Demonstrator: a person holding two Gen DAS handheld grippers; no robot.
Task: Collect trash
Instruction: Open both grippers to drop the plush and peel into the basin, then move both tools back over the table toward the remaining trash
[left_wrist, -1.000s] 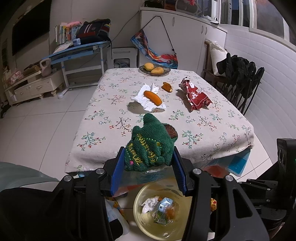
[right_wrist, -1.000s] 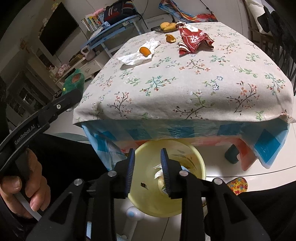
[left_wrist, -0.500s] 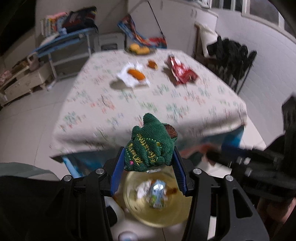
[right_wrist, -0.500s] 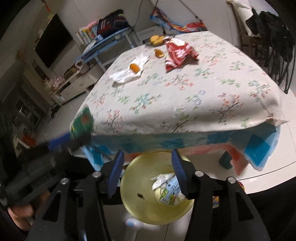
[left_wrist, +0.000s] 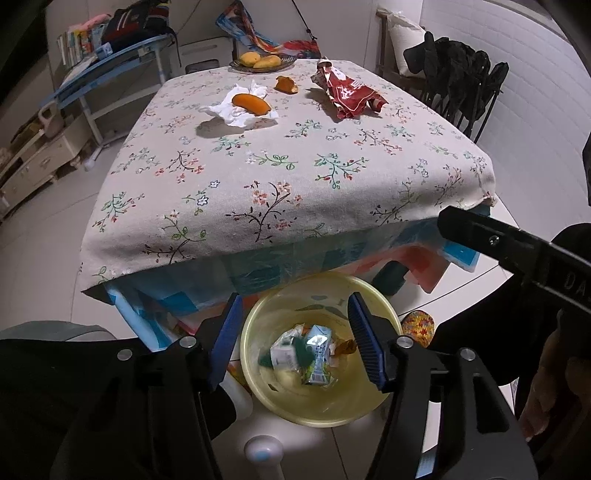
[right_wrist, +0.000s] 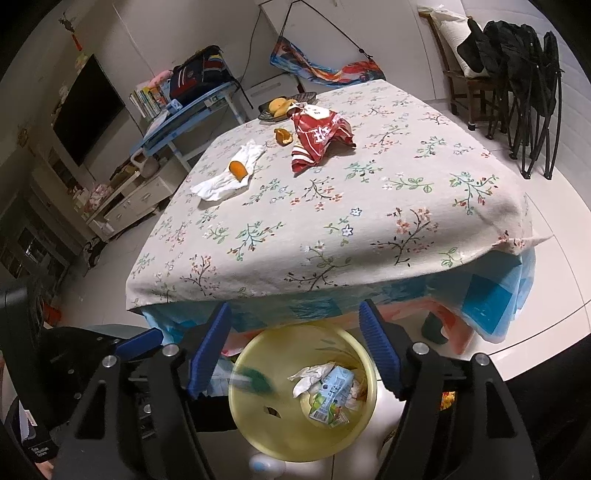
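Left wrist view: my left tongs (left_wrist: 293, 336) had just been opening, jaws apart with nothing between them, over the yellow bin (left_wrist: 255, 369) at the counter's (left_wrist: 280, 177) near edge. Green knit item (right_wrist: 256, 382) was blurred inside the bin beside a carton (left_wrist: 317, 352). Right tongs (right_wrist: 295, 349) also just opened, spread and empty. Red wrapper (left_wrist: 349, 94), tissue (left_wrist: 236, 112) sat on the counter.
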